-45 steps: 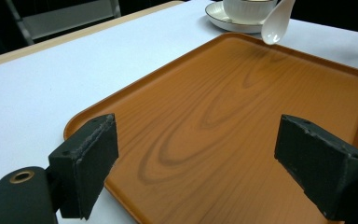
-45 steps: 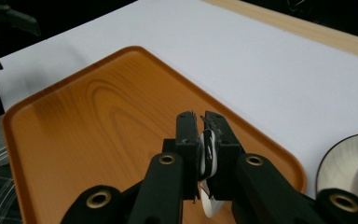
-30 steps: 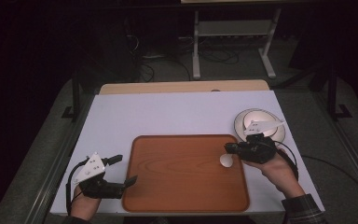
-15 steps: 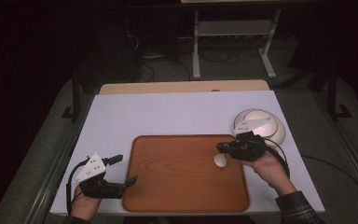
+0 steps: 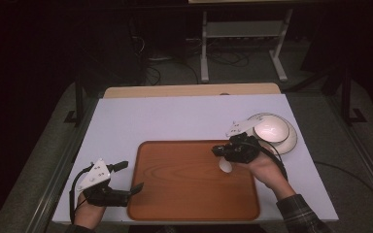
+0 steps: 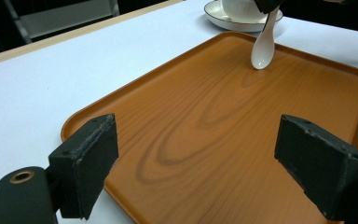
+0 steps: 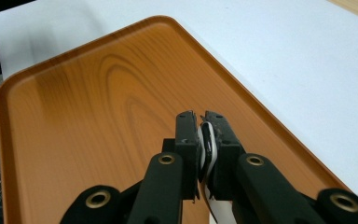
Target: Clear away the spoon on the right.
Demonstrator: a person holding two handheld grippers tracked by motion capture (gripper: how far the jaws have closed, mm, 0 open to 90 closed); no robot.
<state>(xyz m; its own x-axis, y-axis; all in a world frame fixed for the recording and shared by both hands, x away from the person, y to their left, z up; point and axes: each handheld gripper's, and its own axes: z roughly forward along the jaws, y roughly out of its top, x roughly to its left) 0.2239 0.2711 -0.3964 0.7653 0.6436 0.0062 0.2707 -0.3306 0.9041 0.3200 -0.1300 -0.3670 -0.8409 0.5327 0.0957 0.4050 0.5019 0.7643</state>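
Right gripper [image 5: 222, 151] fingers pinch the spoon [image 5: 225, 165] handle, bowl hanging over the tray [image 5: 175, 194]; the thin hold could slip. Left gripper [image 5: 128, 177], at the tray's edge, gapes empty.

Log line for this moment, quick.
right gripper shut on spoon | spoon over tray | left gripper open, at tray edge

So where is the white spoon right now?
The white spoon hangs bowl-down from the right gripper, above the wooden tray's right side, just left of the bowl in the high view.
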